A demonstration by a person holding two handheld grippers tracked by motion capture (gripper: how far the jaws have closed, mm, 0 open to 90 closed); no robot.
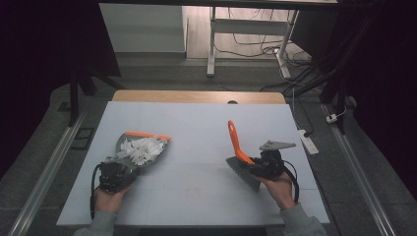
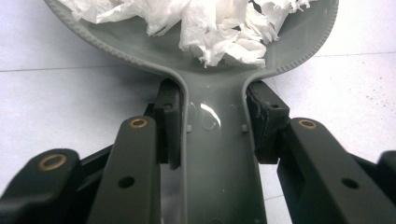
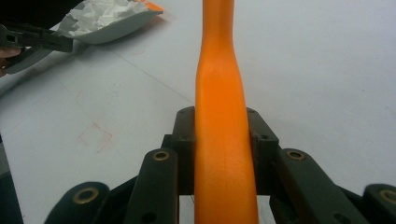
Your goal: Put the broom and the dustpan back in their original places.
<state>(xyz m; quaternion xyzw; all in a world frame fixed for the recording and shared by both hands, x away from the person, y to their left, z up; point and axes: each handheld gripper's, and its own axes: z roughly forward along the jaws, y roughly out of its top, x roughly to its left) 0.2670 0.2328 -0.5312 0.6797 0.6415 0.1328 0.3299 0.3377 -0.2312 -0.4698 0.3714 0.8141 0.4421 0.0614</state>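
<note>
The left hand-held gripper (image 1: pixel 114 175), at the lower left of the high view, is clenched on the grey handle of the dustpan (image 2: pixel 219 154); in the left gripper view both pads are seen pressed against the handle's sides, just below the point where it widens into the pan. The pan is loaded with torn white paper scraps (image 1: pixel 140 149), heaped loosely and reaching up to its orange front lip (image 1: pixel 147 135), left of centre on the white desk (image 1: pixel 196 123). The right hand-held gripper (image 1: pixel 263 166), at the lower right, is clamped on the orange handle of the brush (image 3: pixel 223 154), whose handle rises toward the upper centre of the frame while the grey bristles (image 1: pixel 243 173) hang low near the desk. Judged risks: the scraps are light and unrestrained, so any forward tilt or abrupt lift of the pan could spill them over the lip onto the desk. The dustpan handle is smooth and glossy and is gripped only across its narrow sides, so the loaded pan could rotate or sag in the grip. The brush handle is tapered and could slide through the pads if the bristles are dragged hard.
</note>
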